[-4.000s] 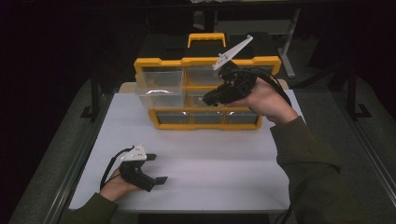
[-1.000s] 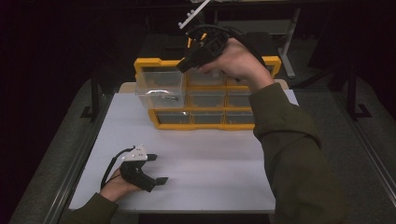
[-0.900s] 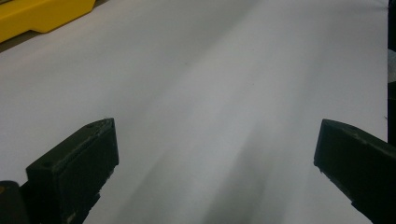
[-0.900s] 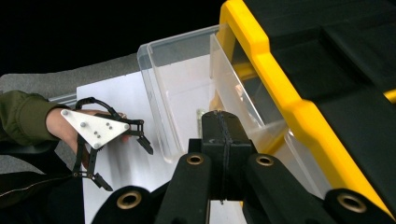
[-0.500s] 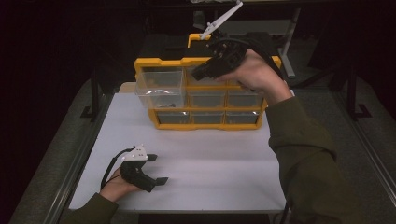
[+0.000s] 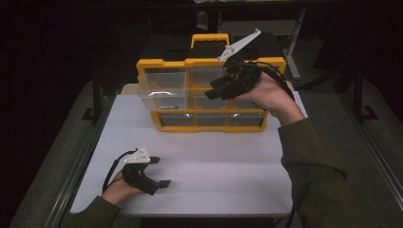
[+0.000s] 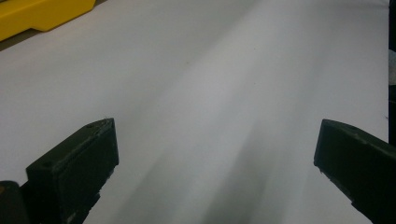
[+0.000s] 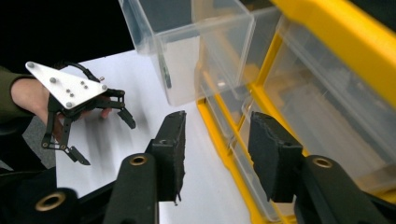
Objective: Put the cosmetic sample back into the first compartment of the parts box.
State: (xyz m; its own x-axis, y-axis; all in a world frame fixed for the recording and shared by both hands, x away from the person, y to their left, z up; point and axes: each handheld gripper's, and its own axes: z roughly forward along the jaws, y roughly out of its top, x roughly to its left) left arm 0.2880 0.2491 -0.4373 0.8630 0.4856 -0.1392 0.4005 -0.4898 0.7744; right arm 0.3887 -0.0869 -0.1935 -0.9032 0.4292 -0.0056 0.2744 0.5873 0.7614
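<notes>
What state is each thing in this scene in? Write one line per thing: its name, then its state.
Yellow drawer organizer: upright on the table, handle up.
Top-left clear drawer: pulled out.
Other drawers: pushed in.
Right gripper: open, raised in front of the drawers, holding nothing.
Left gripper: open, resting on the white table, holding nothing.

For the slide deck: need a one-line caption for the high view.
Right hand-held gripper raised at a yellow drawer cabinet with one clear drawer pulled out; left hand-held gripper on the white table.
</notes>
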